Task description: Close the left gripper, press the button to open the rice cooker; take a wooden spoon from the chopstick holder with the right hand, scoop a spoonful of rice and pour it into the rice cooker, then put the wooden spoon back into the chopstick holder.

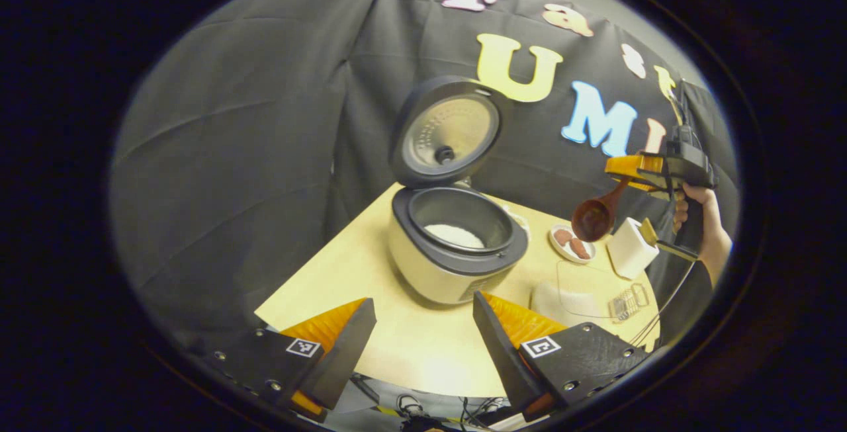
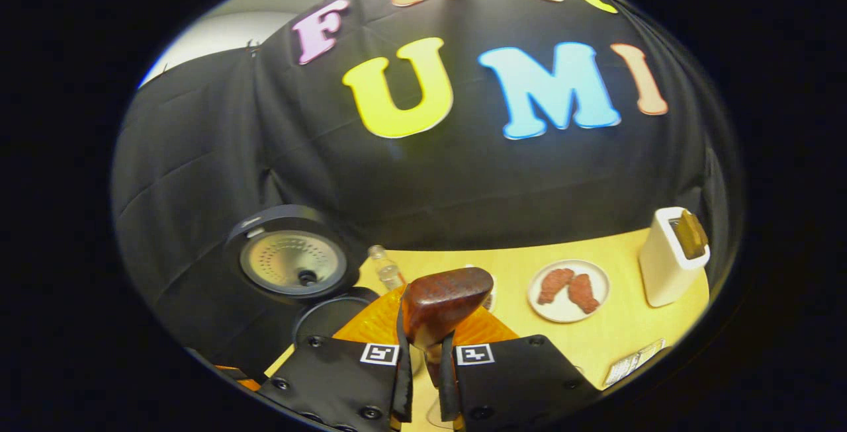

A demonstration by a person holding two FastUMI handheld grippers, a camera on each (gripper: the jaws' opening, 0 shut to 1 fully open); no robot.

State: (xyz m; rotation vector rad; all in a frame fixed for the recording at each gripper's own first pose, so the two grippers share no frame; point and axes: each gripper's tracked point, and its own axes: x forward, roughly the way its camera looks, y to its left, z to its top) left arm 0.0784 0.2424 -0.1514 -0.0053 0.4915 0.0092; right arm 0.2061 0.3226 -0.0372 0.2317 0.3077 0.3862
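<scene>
In the left gripper view, the left gripper [image 1: 423, 346] sits nearest, its two fingers spread well apart over the near edge of the table [image 1: 410, 352], gripping nothing. Just beyond them stands the rice cooker [image 1: 456, 247], lid [image 1: 446, 131] tipped up and back, with a patch of white rice [image 1: 455, 235] lying in the inner pot. To the right of the cooker, close to the table's near edge, lies a clear container [image 1: 585, 290]. Farther right sit a small plate [image 1: 572, 244] with two brown pieces and the white chopstick holder [image 1: 630, 247]. Above that plate hangs the wooden spoon [image 1: 595, 215], bowl downward, its handle running up into the right gripper [image 1: 635, 171] — held by a hand [image 1: 695, 220] at the far right.

The right gripper view looks along that gripper's own fingers [image 2: 403, 352], pressed together on the spoon's handle, the spoon bowl filling the space just ahead. Left of it the cooker's raised lid faces the camera; the rice inside is hidden here. A small clear bottle [image 2: 386, 268] stands right of the lid, and the plate and holder lie farther right.
</scene>
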